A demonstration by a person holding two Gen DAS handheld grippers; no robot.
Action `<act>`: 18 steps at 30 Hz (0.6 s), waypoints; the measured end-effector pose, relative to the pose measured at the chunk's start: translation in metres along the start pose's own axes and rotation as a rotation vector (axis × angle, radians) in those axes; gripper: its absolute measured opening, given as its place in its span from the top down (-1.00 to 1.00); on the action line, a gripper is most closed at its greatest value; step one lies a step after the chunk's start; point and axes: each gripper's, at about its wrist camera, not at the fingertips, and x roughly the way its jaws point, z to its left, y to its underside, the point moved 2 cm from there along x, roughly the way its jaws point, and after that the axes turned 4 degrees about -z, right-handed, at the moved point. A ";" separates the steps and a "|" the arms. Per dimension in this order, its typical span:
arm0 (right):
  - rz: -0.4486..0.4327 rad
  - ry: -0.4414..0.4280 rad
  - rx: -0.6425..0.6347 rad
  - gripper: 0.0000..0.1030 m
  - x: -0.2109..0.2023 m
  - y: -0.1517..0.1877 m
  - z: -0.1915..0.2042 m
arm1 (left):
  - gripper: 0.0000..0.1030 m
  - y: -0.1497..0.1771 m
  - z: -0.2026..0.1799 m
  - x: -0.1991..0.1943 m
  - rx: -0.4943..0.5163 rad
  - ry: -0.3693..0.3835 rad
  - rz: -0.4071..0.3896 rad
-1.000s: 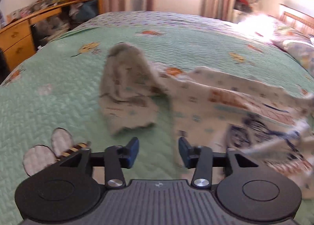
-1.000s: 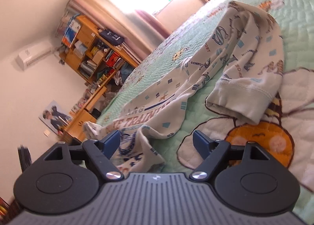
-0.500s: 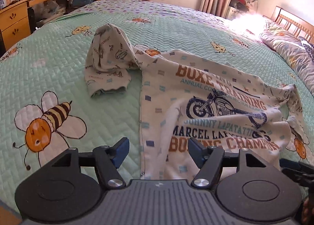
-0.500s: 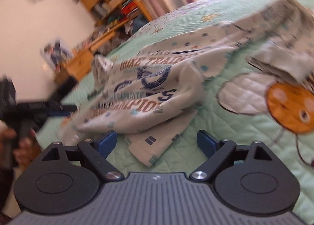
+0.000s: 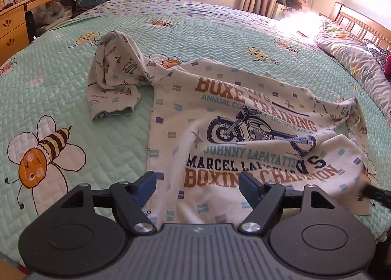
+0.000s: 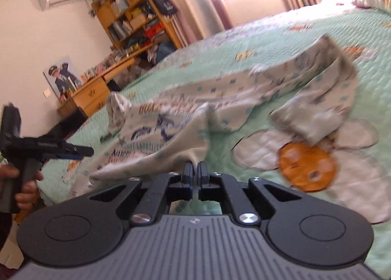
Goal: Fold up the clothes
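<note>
A cream long-sleeved shirt (image 5: 244,121) with a motorcycle print lies face up on the green bee-pattern quilt (image 5: 73,84). Its left sleeve (image 5: 112,84) is bunched up at the far left. My left gripper (image 5: 198,182) hovers over the shirt's near hem; its jaws are opening, and the pads touch no cloth. My right gripper (image 6: 195,167) is shut on the hem corner of the shirt (image 6: 171,138), which rises in a fold to the pads. In the left wrist view the right gripper (image 5: 374,193) shows only as a dark tip at the shirt's right corner.
A wooden desk with drawers (image 5: 12,33) and cluttered shelves stand beyond the bed's left side. Pillows (image 5: 349,52) and a wooden headboard (image 5: 359,23) are at the far right. A person's hand (image 6: 24,182) holds the left gripper (image 6: 73,151) at the bed's edge.
The right gripper has gone from wide open to shut on the shirt's hem corner and has risen, lifting the cloth. The left gripper's jaws have spread wider over the near hem.
</note>
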 end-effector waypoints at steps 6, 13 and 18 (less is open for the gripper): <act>0.067 0.146 0.045 0.75 -0.022 -0.012 -0.040 | -0.53 -0.025 -0.019 -0.002 0.058 0.066 -0.091; -0.046 0.080 -0.035 0.21 0.029 -0.088 -0.045 | -0.60 -0.083 -0.037 0.028 0.182 0.043 -0.153; -0.025 0.010 -0.334 -0.11 0.129 -0.146 -0.030 | -0.74 -0.158 -0.034 0.088 0.235 0.001 -0.176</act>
